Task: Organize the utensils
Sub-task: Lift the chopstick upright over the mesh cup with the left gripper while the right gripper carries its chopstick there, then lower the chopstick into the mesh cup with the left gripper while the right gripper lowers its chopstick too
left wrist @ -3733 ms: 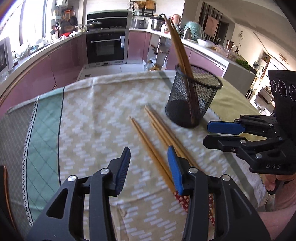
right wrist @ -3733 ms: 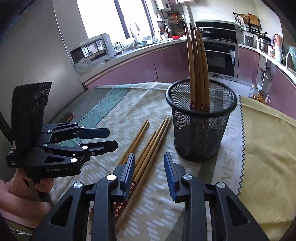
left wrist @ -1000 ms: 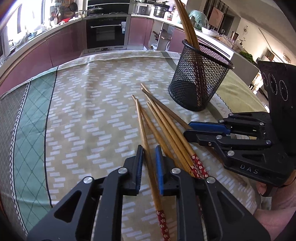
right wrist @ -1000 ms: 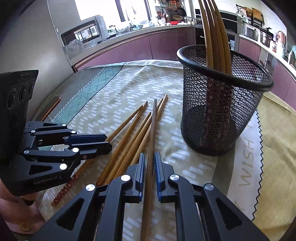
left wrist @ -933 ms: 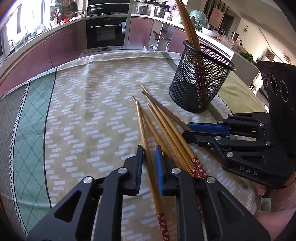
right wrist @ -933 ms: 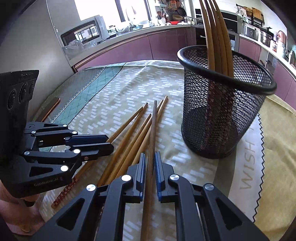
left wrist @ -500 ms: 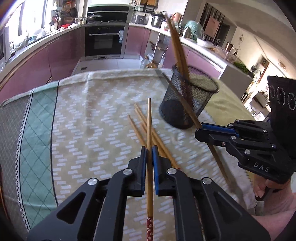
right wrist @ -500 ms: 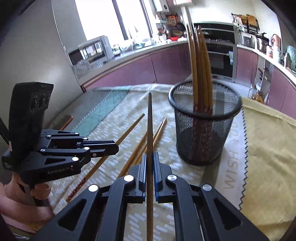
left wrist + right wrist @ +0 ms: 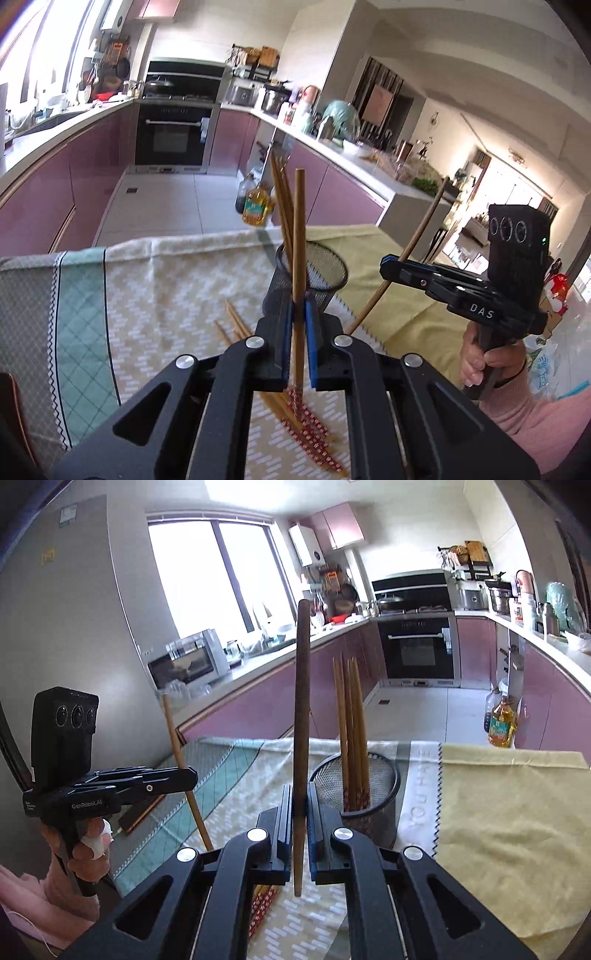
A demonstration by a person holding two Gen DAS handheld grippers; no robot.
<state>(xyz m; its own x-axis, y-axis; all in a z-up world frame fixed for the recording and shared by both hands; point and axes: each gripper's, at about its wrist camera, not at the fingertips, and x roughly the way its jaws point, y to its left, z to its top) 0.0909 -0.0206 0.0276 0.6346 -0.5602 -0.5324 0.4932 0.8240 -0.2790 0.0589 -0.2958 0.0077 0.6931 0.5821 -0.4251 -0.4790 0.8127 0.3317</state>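
Each of the 2 handheld grippers is clamped on 1 slender wooden chopstick. The left gripper (image 9: 298, 321) has its blue pads pressed against a light tan chopstick (image 9: 299, 236), gripped toward its red-patterned handle end, so the long plain end stands up in front of the camera. The right gripper (image 9: 300, 808) is closed in the same manner on a darker brown chopstick (image 9: 301, 701), with only a short length showing below the pads. Both sticks are clear of the cloth, near the black wire-mesh cylindrical holder (image 9: 384, 775) on the far middle of the patterned beige tablecloth (image 9: 166, 288). The holder already contains several upright chopsticks (image 9: 351, 716). More loose chopsticks (image 9: 310, 428) lie on the cloth at the near side, red-patterned ends nearest. Handling, as a judgement: each stick is light, stiff and smooth, so it may pivot or slide between the pads. A grip nearer the middle would give less swing than one near the end. The holder looks light, so a stick striking its rim could tip or shift it. The open top is wide, so an end-first entry from above seems suitable.
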